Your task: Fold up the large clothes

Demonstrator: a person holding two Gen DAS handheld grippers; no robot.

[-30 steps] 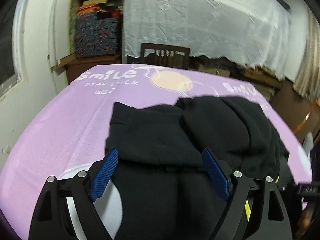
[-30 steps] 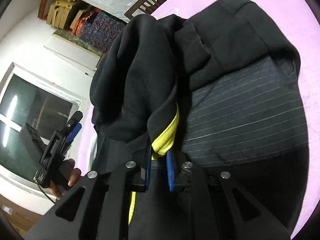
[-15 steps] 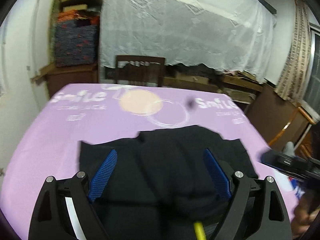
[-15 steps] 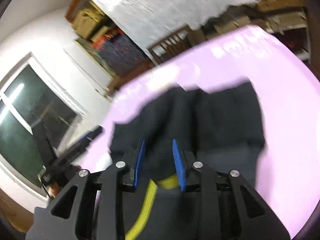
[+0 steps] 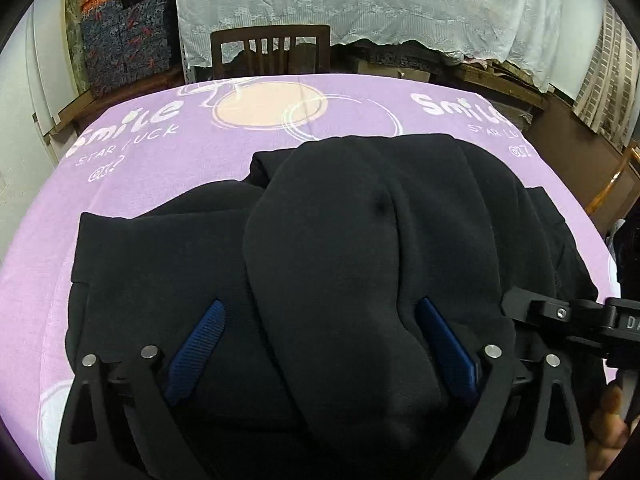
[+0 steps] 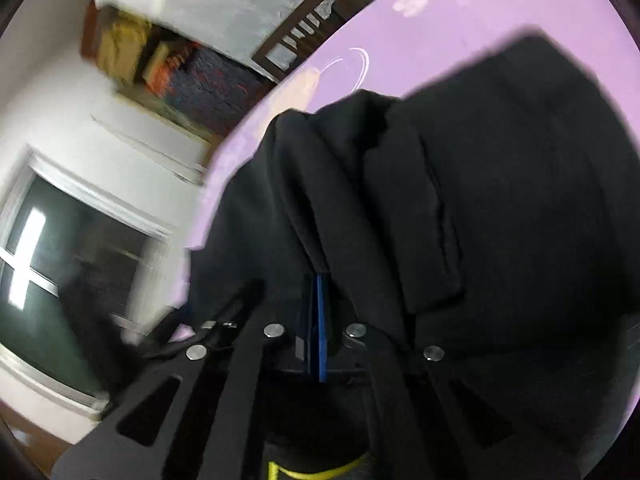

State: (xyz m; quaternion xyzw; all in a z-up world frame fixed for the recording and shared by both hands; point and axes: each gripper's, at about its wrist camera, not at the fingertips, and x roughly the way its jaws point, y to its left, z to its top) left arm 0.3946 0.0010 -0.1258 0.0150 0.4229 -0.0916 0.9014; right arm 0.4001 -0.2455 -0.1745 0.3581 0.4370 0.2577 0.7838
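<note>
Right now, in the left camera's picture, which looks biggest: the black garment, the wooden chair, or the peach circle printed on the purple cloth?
1. Black garment, though nearness inflates it.
2. Peach circle and wooden chair look about alike; unranked.

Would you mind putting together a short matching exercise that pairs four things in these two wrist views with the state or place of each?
Things:
1. left tongs
2. right tongs
3. black garment
4. wooden chair

States or places:
A. lying bunched on the purple cloth
B. shut, blue pads together, black fabric draped over them
C. standing beyond the far edge of the table
D. open wide, blue pads apart on either side of a fold of fabric

Pairs: 1-D, 2-B, 3-A, 4-C
</note>
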